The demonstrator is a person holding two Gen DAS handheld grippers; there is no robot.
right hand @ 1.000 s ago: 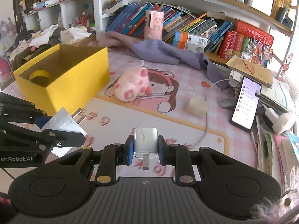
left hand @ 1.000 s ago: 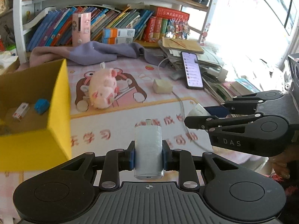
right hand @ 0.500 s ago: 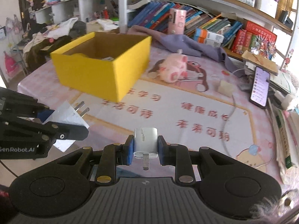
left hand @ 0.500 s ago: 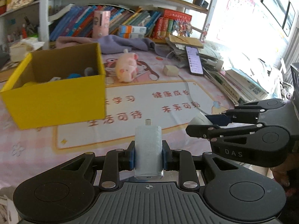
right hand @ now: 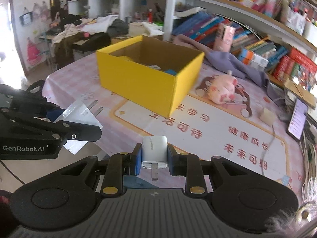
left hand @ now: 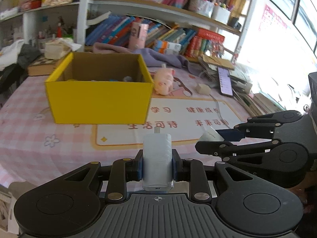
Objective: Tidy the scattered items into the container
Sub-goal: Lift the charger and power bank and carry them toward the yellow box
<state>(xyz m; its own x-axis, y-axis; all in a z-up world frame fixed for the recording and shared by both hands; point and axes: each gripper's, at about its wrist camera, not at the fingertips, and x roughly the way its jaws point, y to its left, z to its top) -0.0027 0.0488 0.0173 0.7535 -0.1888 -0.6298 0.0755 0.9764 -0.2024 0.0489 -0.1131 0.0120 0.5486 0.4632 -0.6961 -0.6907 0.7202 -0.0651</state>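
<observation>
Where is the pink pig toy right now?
In both views the pink pig toy lies on the table mat just right of the yellow box, short of the purple cloth.

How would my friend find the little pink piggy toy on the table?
Start at the big yellow box on the pink checked tablecloth. Just right of it, in front of the purple cloth, lies the pink plush pig. It is the only soft, fuzzy toy there.
</observation>
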